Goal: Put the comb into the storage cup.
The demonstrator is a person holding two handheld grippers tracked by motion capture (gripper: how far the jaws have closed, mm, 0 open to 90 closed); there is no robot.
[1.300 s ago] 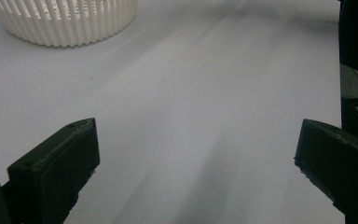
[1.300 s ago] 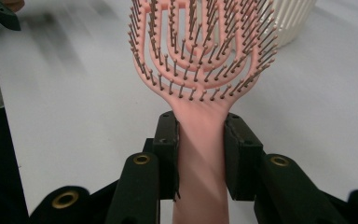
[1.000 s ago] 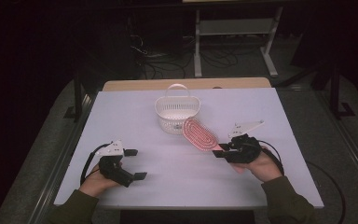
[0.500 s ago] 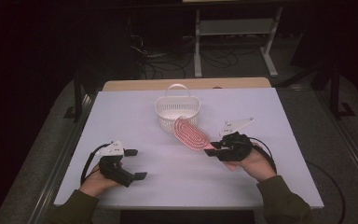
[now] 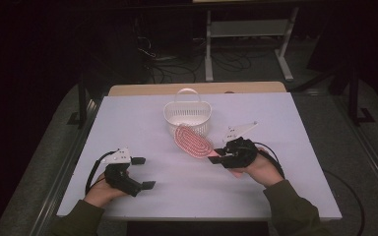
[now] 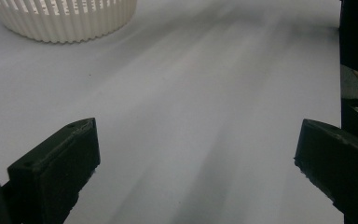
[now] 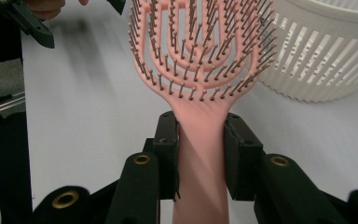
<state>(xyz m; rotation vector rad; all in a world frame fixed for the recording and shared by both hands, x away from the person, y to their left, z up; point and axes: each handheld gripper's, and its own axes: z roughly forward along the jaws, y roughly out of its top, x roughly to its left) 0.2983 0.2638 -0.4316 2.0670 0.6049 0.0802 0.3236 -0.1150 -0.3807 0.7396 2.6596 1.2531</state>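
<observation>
In the high view a white slatted basket [image 5: 187,116] stands at the far middle of the table [image 5: 300,187]; its inside is too small to make out. The pink hairbrush [image 5: 193,141] lies just near of it, its handle in the right gripper [image 5: 217,156]. The left gripper [image 5: 143,173] rests near left, jaws spread, holding nothing. The left gripper view shows bare tabletop between wide jaws and the basket's wall [image 6: 65,21] far off. The right gripper view shows the jaws clamped on the brush handle, bristles [image 7: 200,46] facing the camera, basket at right.

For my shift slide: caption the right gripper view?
Right gripper clamps a pink hairbrush by its handle, beside the white basket.
</observation>
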